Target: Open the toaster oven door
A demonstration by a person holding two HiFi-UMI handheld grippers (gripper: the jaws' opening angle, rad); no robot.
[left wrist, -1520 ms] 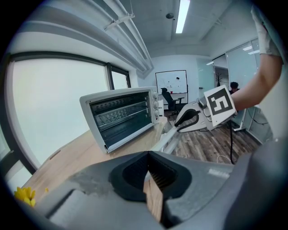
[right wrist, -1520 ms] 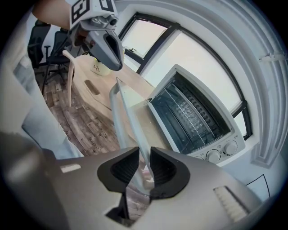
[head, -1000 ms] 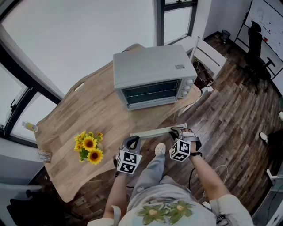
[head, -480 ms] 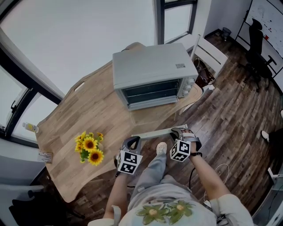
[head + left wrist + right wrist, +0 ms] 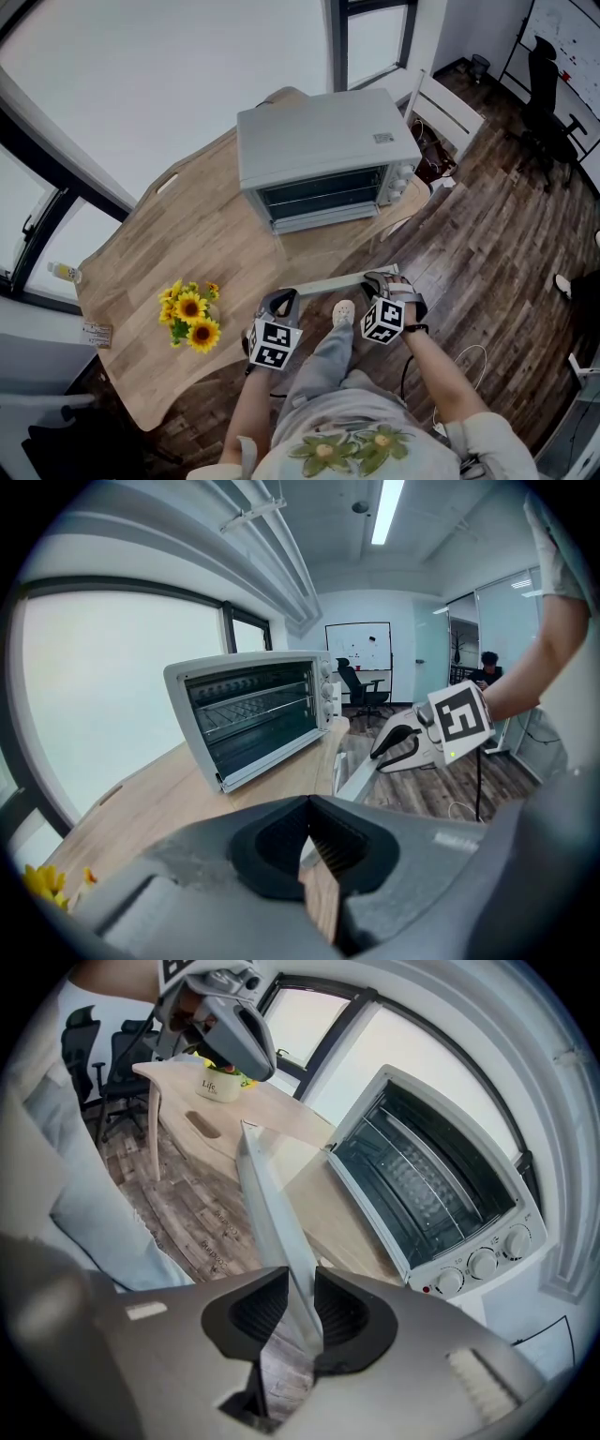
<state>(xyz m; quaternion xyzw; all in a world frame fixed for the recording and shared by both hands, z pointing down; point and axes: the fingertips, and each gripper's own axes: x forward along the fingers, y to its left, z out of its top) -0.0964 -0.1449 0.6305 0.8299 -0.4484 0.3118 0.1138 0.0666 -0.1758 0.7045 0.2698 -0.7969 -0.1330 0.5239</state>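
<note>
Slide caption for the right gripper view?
Right gripper closed on a long pale strip; toaster oven on the wooden table beyond.

We stand by a pale wooden worktop [image 5: 141, 253] with rounded corners, over a dark plank floor [image 5: 487, 253]. Tall frosted windows [image 5: 169, 84] in dark frames fill the far and left sides, giving flat daylight. To the right a white chair [image 5: 448, 114] sits near the worktop. Farther off are a black office chair [image 5: 544, 80] and a whiteboard [image 5: 574, 37]. A strip light [image 5: 387, 508] runs along the ceiling.
</note>
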